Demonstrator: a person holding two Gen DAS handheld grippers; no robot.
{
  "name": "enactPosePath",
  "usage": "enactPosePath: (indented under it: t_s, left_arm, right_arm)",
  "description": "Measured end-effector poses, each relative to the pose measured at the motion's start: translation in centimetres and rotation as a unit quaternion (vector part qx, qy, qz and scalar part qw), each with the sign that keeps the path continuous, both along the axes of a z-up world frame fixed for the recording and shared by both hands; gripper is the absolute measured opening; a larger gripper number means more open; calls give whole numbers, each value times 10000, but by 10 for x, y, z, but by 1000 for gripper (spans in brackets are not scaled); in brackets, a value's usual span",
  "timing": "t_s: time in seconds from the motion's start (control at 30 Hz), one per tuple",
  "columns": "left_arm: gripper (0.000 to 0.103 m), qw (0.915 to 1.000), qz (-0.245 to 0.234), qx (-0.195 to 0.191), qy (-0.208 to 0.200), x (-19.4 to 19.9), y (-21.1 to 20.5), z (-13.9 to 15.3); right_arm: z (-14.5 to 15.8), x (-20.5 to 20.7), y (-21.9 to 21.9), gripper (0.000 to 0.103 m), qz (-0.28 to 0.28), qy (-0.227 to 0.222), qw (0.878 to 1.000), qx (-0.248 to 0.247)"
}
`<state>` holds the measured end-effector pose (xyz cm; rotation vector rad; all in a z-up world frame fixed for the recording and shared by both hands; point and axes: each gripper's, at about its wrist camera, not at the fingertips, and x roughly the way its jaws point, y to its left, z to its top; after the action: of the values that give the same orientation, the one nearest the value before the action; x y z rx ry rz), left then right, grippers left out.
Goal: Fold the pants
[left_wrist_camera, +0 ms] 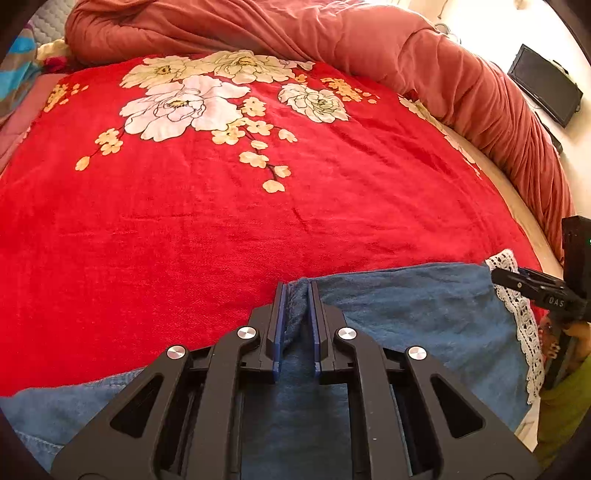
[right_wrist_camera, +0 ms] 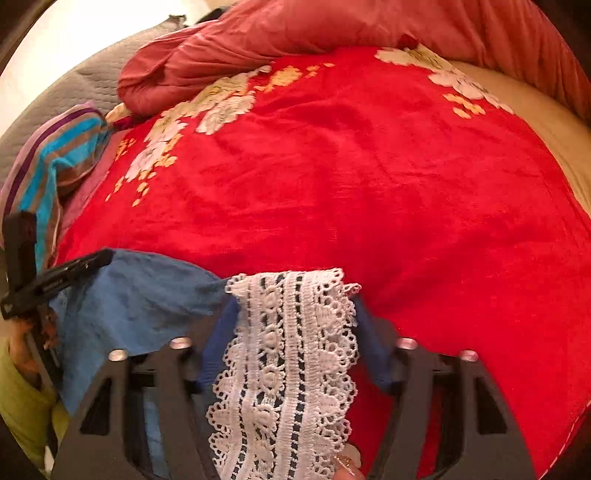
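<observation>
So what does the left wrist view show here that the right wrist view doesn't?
Only the left wrist view: a dark screen by the wall, and the left gripper pinching a fold of the blue pants.
Only the right wrist view: a striped cloth, and the white lace trim between the right gripper's jaws.
Both: the red floral blanket and the pants.

We see bright daylight washing out the wall (left_wrist_camera: 480, 22) toward one o'clock; fisheye bending darkens corners, right view slightly blurred.

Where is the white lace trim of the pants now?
In the right wrist view, the white lace trim lies low in the centre, between the right claw's fingers, beside the blue pants on the red blanket.
</observation>
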<state>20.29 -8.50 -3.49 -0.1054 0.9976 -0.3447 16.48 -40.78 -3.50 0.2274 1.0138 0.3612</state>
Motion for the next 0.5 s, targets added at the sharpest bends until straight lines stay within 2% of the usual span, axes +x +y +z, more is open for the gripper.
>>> enactPosePath:
  t_s: [0.03, 0.13, 0.23, 0.3, 0.4, 0.5]
  left_arm:
    - [2, 9999, -17, 76, -66, -2, -2, 3]
    - [2, 9994, 43, 162, -298, -6, -7, 16]
    - [1, 9980, 7, 372, -512, -4, -14, 27]
    - [1, 9965, -33, 588, -590, -2, -22, 27]
    - [1, 9943, -26, 863, -621, 2, -29, 17]
    - [3, 9947, -1, 896, -503, 4, -28, 1]
  right_arm:
    - [5, -4, 0, 19, 11, -101, 9999, 133]
    - [29, -17, 6, 18, 46, -695, 9974, -178]
    - [46, -17, 7, 18, -5, -1047, 9933, -498]
    - [43, -10, 8, 18, -5, -1012, 9919, -762]
    - [19, 2, 15, 19, 67, -656, 9915, -1118]
    - [0, 4, 9, 24, -36, -474, 9933, -1052]
